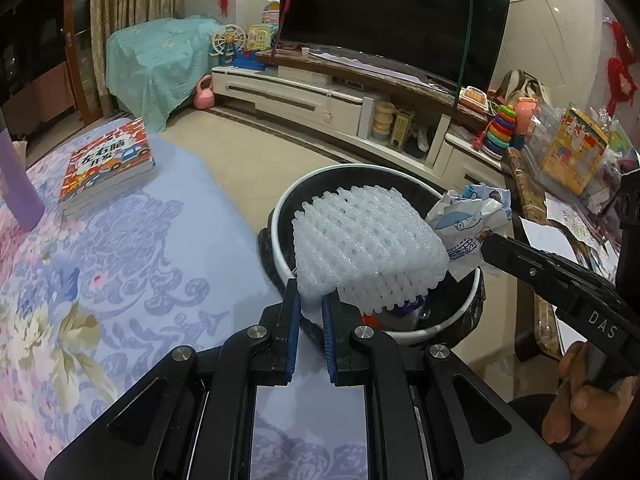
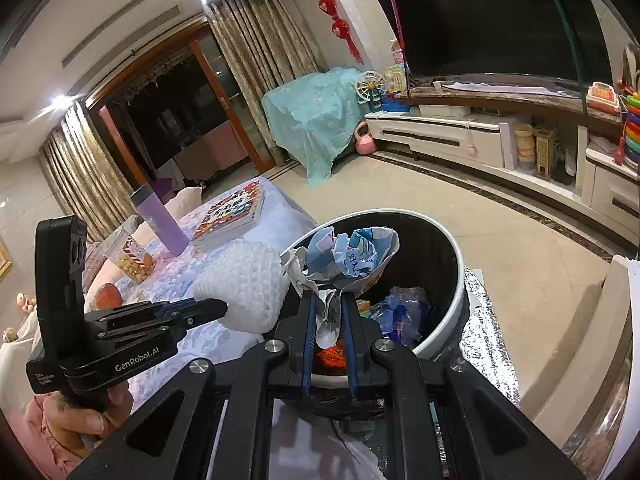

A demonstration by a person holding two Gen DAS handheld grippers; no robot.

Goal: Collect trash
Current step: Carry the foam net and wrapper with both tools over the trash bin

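While both grippers tilt downward over the round trash bin [image 1: 394,334], each is clamped on a piece of rubbish. The left gripper [image 1: 311,300] points steeply down, its blue-padded fingers [image 1: 295,322] pinched together on a lower corner of a white foam fruit net [image 1: 366,242], which stands up above the bin's near rim. From the right wrist view this same gripper [image 2: 218,307] comes in from the left, held by a hand [image 2: 86,412] wrapped around its black handle.

The right gripper [image 2: 329,312] slants less steeply, its fingers [image 2: 309,332] closed on the twisted tail of a crumpled paper wrapper [image 2: 352,258] printed in blue and white, held over the bin's opening. In the left wrist view its black arm reaches in from the right edge, with a hand [image 1: 580,400] below it.

The foam net is a soft, springy lattice of open diamond cells, curved like a sleeve. The wrapper is thin, creased and glossy. The bin has a smooth white rim, a black liner bag and holds blue plastic and orange scraps. Beside it, a worktop [image 1: 120,260] wears a floral lilac cloth carrying a glossy book [image 1: 106,166] and a matte purple bottle [image 2: 162,222].
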